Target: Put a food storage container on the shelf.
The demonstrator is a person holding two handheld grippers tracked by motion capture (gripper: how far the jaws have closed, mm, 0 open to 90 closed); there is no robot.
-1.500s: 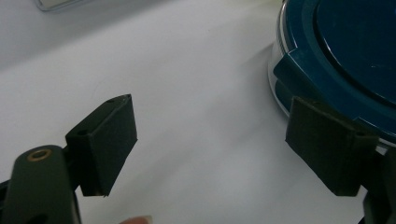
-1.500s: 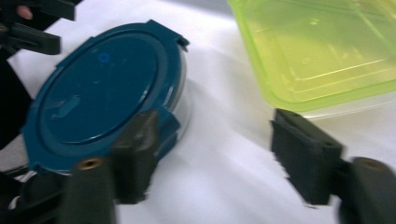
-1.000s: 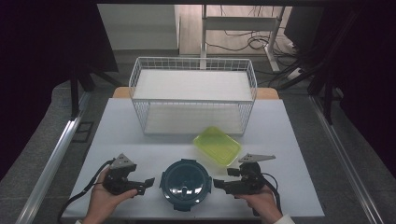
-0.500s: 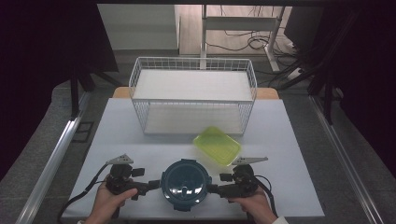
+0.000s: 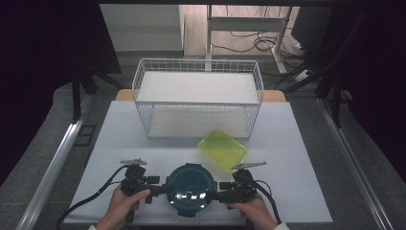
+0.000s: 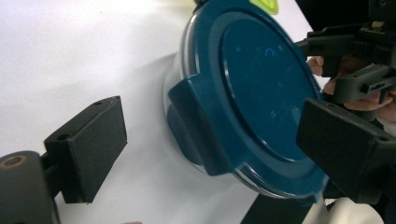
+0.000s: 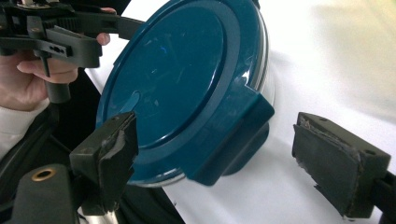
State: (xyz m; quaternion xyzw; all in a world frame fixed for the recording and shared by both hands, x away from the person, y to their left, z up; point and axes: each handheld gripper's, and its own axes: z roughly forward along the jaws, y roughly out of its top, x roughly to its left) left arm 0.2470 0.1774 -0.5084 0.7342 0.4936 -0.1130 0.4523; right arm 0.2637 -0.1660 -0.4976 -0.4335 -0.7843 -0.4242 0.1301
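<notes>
A round clear container with a dark blue clip-on lid point(image 5: 190, 189) sits on the white table near its front edge. My left gripper point(image 5: 161, 189) is at the container's left side and my right gripper point(image 5: 216, 195) at its right. In the left gripper view the jaws stand open around the lid's side clip point(image 6: 205, 135), one pad point(image 6: 88, 144) on the table side, the other over the lid. In the right gripper view the open jaws straddle the opposite clip point(image 7: 233, 140) in the same way. Neither pair of jaws presses on the container.
A yellow-green rectangular lid or tray point(image 5: 222, 148) lies just behind the container to the right. A white wire basket point(image 5: 198, 98) stands at the back of the table. The table's front edge is close under my hands.
Both grippers have moved inward from either side and now bracket the container's side clips. The container has not moved.
</notes>
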